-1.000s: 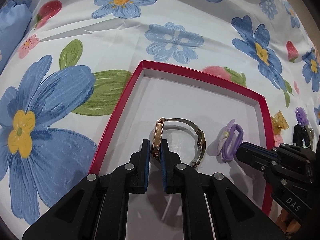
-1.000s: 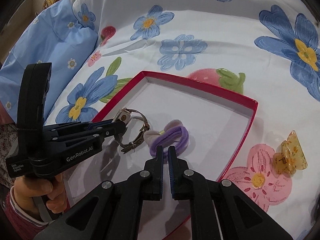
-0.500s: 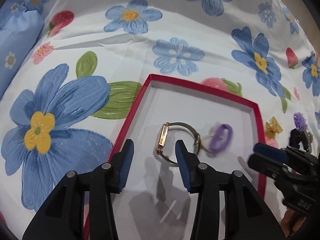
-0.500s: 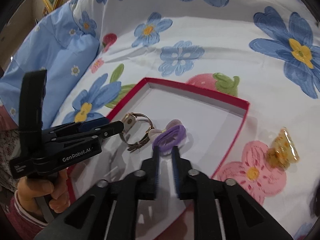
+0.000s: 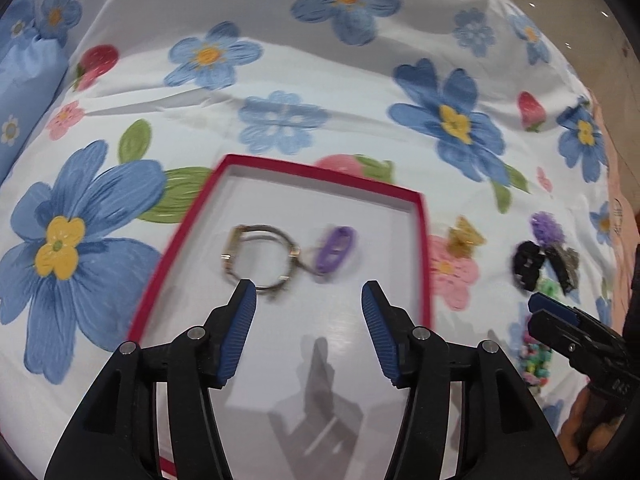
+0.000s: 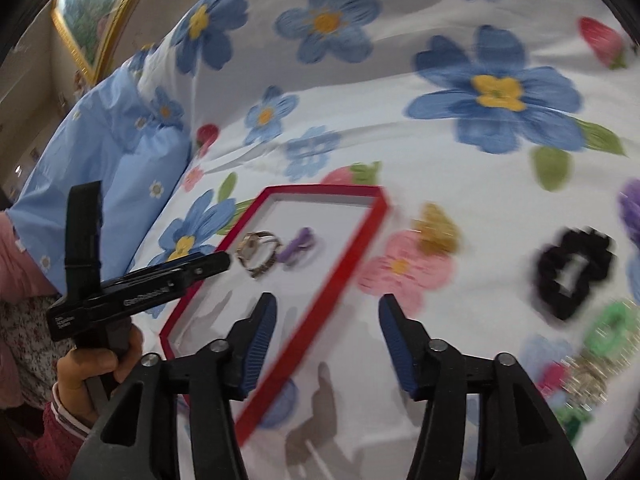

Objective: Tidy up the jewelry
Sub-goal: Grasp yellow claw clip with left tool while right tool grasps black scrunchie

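Observation:
A gold wristwatch (image 5: 256,256) and a purple hair tie (image 5: 334,250) lie side by side in the white-bottomed, red-rimmed box (image 5: 320,172) on the flowered bedspread. My left gripper (image 5: 308,286) hangs above the box's near half. Its jaws are opening, with nothing between the blue pads. In the right wrist view the watch (image 6: 258,254) and hair tie (image 6: 298,246) rest in the box (image 6: 328,190). My right gripper (image 6: 327,300) is over the box's right rim. Its jaws are also opening and hold nothing. The left gripper (image 6: 222,260) shows there, near the watch.
Right of the box lie an amber claw clip (image 6: 436,230), a black scrunchie (image 6: 574,272), a green scrunchie (image 6: 612,328) and coloured beads (image 5: 534,360). A light blue pillow (image 6: 112,168) bounds the left side. A hand (image 6: 92,364) grips the left tool.
The left gripper let go of the watch and the right let go of the purple hair tie. Both opened and drew back and up from the box; the right one swung rightwards.

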Tool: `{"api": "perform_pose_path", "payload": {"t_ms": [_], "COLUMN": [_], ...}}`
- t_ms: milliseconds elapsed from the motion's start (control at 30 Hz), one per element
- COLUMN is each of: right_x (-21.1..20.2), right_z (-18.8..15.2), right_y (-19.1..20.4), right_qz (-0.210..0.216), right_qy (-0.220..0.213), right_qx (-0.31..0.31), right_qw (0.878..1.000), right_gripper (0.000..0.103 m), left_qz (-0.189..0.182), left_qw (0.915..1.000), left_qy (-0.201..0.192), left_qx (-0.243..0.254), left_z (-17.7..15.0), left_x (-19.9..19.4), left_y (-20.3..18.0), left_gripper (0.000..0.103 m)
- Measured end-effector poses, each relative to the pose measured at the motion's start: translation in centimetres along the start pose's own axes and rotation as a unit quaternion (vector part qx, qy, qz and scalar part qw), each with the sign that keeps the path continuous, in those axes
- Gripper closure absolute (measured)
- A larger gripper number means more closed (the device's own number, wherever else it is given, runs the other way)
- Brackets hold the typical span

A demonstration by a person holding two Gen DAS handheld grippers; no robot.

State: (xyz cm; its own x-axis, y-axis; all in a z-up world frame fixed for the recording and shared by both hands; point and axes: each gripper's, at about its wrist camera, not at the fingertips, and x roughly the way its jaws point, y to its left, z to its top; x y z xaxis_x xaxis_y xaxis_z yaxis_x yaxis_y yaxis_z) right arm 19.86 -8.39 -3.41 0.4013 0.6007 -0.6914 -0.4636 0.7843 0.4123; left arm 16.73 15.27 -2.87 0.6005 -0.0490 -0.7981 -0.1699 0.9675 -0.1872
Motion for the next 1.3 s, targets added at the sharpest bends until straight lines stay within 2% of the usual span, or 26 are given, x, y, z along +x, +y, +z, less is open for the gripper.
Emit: {"api": "perform_pose_path", "payload": {"t_ms": [33, 267, 600, 833, 1000, 1300], "right_x": [-0.6, -4.3, -7.2, -6.8, -5.6, -2.3], "right_z": [-0.2, -1.4, -2.0, -0.8, 0.6, 2.3], "right_y": [-0.7, -4.7, -8.7, -10.8, -12.6, -14.6], "right_qz": [-0.008, -0.043, -0.073, -0.083, -0.094, -0.099], "right_qy": [-0.003, -0.028, -0.051, -0.051, -0.042, -0.015], "right_qx": [0.009, 0.042, 0.065, 0.069, 0.072, 0.067], "right_qw": [1.0, 0.998, 0.994, 0.993, 0.992, 0.993], "right_gripper": [0.035, 0.035, 0.035, 0.035, 0.035, 0.035], "left_qz": [-0.007, -0.036, -0.053, -0.066, -0.075, -0.048], "left_qw": [1.0, 0.9988, 0.9967, 0.9953, 0.9941, 0.9943], "left_qy": [-0.001, 0.002, 0.012, 0.024, 0.04, 0.065], "left_qx": [0.006, 0.032, 0.06, 0.068, 0.068, 0.069], "left_z": [0.0, 0.1, 0.3, 1.2, 2.1, 3.4], "left_x": [-0.2, -0.4, 0.6, 2.5, 5.1, 10.7], "left_y": [-0.8, -4.8, -9.2, -11.6, -13.4, -15.3], "left_gripper": [0.048, 0.046, 0.043, 0.038, 0.037, 0.037]}}
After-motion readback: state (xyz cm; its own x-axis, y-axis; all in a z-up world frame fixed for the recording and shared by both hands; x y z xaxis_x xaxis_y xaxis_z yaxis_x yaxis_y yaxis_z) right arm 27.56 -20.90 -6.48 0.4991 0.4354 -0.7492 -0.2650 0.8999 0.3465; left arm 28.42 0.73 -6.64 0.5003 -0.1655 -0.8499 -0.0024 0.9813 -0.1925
